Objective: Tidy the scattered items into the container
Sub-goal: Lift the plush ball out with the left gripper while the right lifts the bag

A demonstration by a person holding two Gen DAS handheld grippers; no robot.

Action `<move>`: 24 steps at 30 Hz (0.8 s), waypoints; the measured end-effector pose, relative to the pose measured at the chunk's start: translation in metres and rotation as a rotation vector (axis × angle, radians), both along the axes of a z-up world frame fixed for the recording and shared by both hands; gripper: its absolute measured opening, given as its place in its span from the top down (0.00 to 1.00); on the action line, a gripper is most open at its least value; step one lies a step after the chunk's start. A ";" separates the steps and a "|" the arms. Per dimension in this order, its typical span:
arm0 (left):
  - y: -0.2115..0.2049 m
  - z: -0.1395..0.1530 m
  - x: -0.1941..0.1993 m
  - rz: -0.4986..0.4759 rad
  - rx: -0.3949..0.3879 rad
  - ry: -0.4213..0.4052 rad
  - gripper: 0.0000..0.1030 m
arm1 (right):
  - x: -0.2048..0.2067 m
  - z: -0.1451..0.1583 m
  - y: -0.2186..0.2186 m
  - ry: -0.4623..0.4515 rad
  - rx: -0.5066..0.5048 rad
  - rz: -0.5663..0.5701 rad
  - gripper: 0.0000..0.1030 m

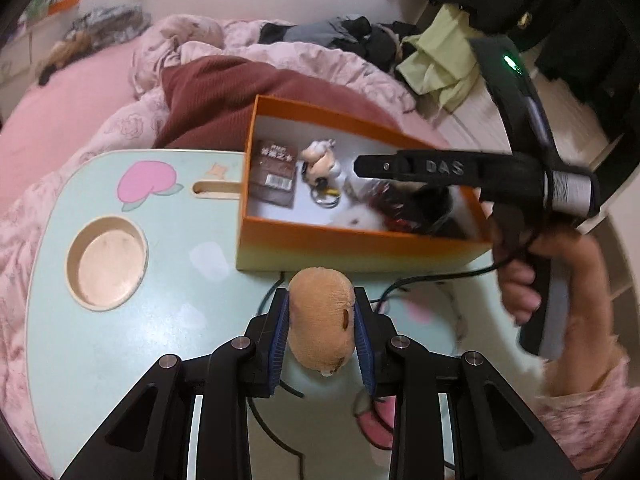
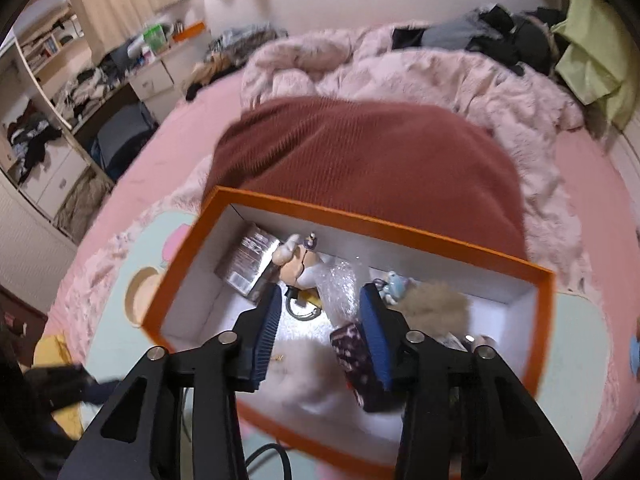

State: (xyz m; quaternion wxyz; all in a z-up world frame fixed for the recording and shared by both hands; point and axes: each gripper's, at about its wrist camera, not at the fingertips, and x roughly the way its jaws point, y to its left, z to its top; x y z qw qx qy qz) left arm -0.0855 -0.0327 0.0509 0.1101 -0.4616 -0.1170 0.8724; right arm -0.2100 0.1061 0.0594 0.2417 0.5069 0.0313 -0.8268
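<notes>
In the left wrist view my left gripper (image 1: 322, 296) is shut on a tan plush toy (image 1: 322, 322), held over the pale green lap table (image 1: 120, 340) just in front of the orange box (image 1: 352, 246). The box holds a brown packet (image 1: 276, 176), a figurine keychain (image 1: 320, 160) and a white fluffy ball (image 1: 356, 218). My right gripper (image 1: 360, 168) reaches over the box from the right, held by a hand (image 1: 520, 288). In the right wrist view that right gripper (image 2: 320, 300) stands open above the box (image 2: 384, 230), with nothing between its pads; a dark patterned pouch (image 2: 352, 352) lies by the right pad.
The table has a round cup recess (image 1: 106, 262) at the left and a black cable (image 1: 420, 280) trailing across it. It sits on a bed with a dark red blanket (image 2: 360, 152) and pink quilt (image 2: 440, 76) behind the box. Clothes are piled at the far side.
</notes>
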 end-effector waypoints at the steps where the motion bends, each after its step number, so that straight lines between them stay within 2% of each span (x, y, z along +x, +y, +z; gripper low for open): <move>1: 0.003 -0.003 -0.001 -0.005 -0.020 0.008 0.72 | -0.002 -0.004 0.001 -0.008 0.020 -0.006 0.67; 3: 0.006 -0.007 -0.003 -0.009 -0.032 0.014 0.70 | -0.007 -0.013 0.003 -0.039 0.028 -0.003 0.73; 7: 0.003 -0.013 -0.003 -0.018 0.006 0.016 0.62 | -0.005 -0.014 0.007 -0.015 0.006 0.006 0.74; 11: 0.002 -0.012 0.001 -0.005 0.013 0.034 0.46 | 0.011 0.010 0.020 0.065 -0.144 0.000 0.74; 13: -0.001 -0.009 0.002 0.011 0.015 0.048 0.43 | 0.025 0.027 0.030 0.114 -0.217 -0.005 0.74; 16: -0.008 -0.003 0.003 0.056 0.023 0.055 0.29 | 0.051 0.051 0.048 0.153 -0.316 0.016 0.74; 20: -0.020 0.002 0.004 0.082 0.049 0.067 0.27 | 0.090 0.063 0.067 0.158 -0.343 0.034 0.74; 24: -0.028 0.006 0.003 0.103 0.047 0.066 0.27 | 0.115 0.036 0.073 0.075 -0.302 0.027 0.74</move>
